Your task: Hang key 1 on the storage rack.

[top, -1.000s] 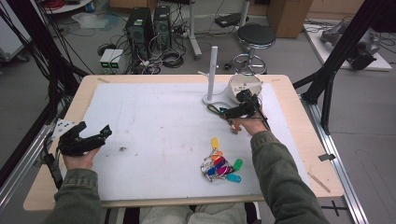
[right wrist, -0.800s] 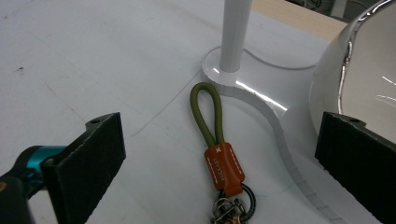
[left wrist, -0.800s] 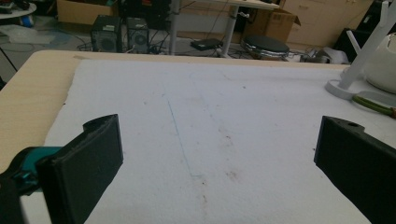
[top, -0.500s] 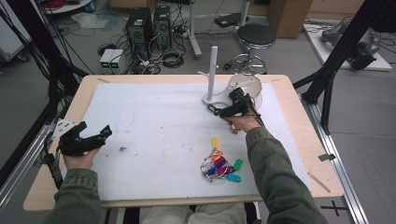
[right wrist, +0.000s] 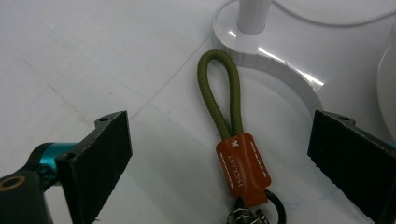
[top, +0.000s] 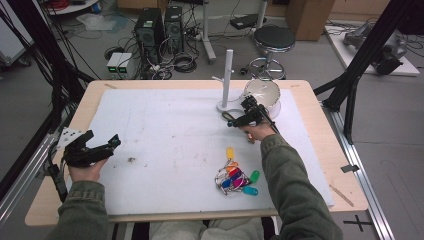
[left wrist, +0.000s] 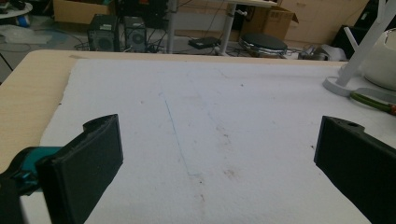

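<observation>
Between the right claw's (right wrist: 219, 154) parted (just narrowing) jaws lies the olive keychain loop (right wrist: 224, 93), untouched.

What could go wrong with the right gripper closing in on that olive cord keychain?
1. The olive-green cord loop with its orange leather tab lies flat on the white mat, between the right gripper's open fingers; having just been closing slightly, they may pinch air or slide over the thin cord.
2. The loop's tip lies against the white round base of the hook stand; a descending finger might clip that base and shift the stand.
3. The white bowl-shaped object sits close behind the hand and could get bumped.
</observation>
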